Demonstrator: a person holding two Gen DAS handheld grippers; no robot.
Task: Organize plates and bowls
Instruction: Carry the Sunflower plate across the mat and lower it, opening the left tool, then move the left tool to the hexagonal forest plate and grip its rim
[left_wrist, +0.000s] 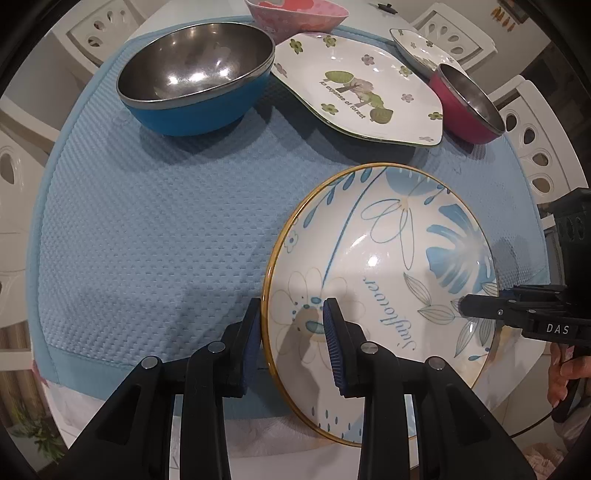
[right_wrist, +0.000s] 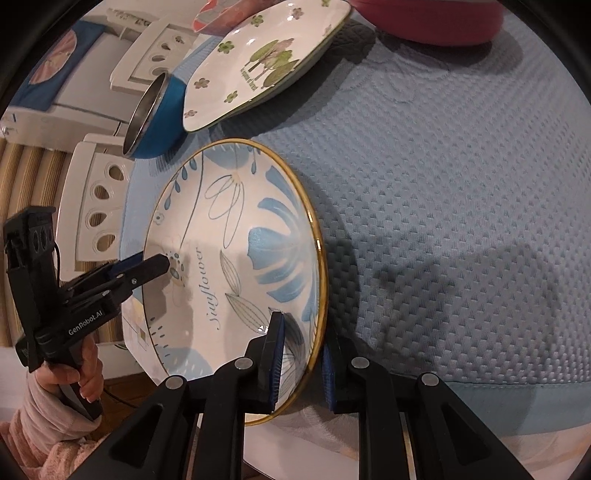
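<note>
Left gripper (left_wrist: 293, 332) straddles the near-left rim of the sunflower plate (left_wrist: 388, 280), one blue pad outside the gold edge and one over the inner face; the outer pad touches the edge, while the inner one looks to stand slightly off the glaze, so a firm clamp cannot be confirmed. Right gripper (right_wrist: 303, 354) is clamped on the opposite part of the same rim, its inner pad against the painted leaves and its outer pad behind the gold edge. Holding the plate at two opposed points presumably steadies a wide, shallow, glossy dish that a single pinch would let pivot.

The plate sits tilted over the blue waffle-weave mat (left_wrist: 166, 229), at the mat's near edge; whether its base touches the cloth cannot be told.

Farther back on the mat: a steel bowl with blue exterior (left_wrist: 195, 77), beside it a squarish forest plate (left_wrist: 362, 88), then a steel bowl with magenta exterior (left_wrist: 469, 103), a smaller flowered dish (left_wrist: 417, 48) and a pink bowl (left_wrist: 295, 14). The flowered plate appears the likeliest stacking base.
</note>
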